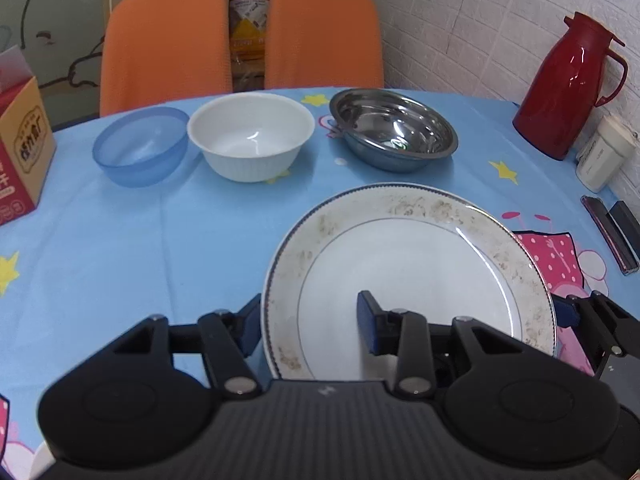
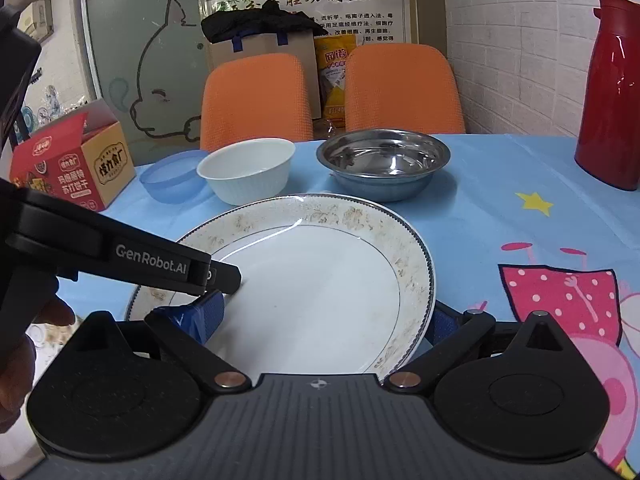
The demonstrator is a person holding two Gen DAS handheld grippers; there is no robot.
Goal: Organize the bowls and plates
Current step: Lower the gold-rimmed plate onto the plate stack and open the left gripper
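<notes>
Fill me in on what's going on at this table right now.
A person is working a handheld gripper in each hand on the big white plate. The left gripper and the right gripper each straddle a side of its rim, jaws apart, neither clearly clamped. Behind it the blue bowl, white bowl and steel bowl sit in a row, unstacked, on the blue tablecloth.
</notes>
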